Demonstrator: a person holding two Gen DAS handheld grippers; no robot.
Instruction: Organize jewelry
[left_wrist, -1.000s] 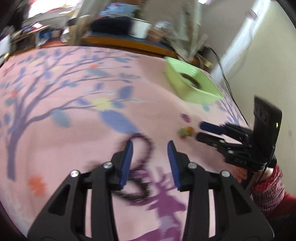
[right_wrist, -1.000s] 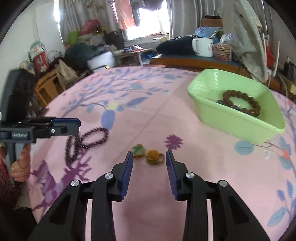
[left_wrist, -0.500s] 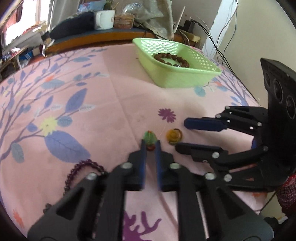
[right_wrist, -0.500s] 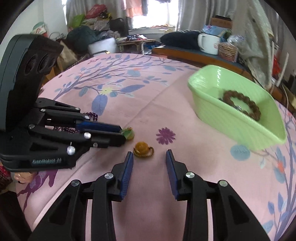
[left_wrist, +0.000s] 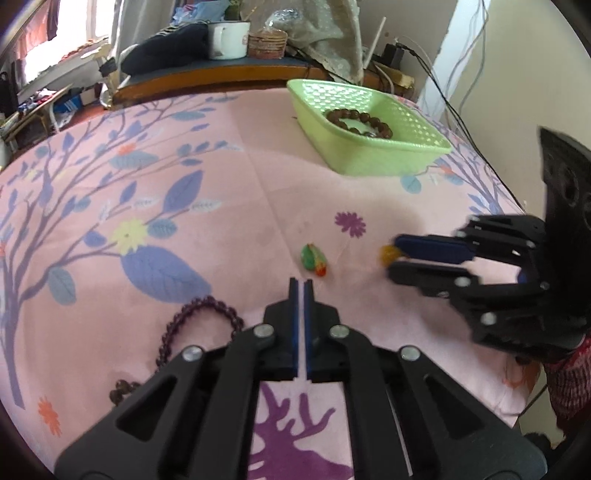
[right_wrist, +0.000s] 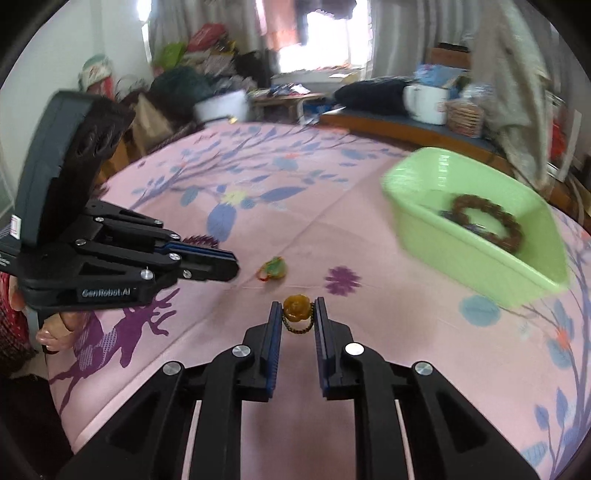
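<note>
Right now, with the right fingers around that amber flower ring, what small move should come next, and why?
Probably lift the right gripper slightly: its fingers pinch the amber flower-shaped ring, still low over the pink cloth, and the green plastic basket lies farther right.

The left gripper points down at the table, its two fingers pressed flat together with nothing between them. The right gripper sits at its 3 o'clock, also tilted down, and its fingers pinch an orange ring. A hand holds the left gripper's handle.
</note>
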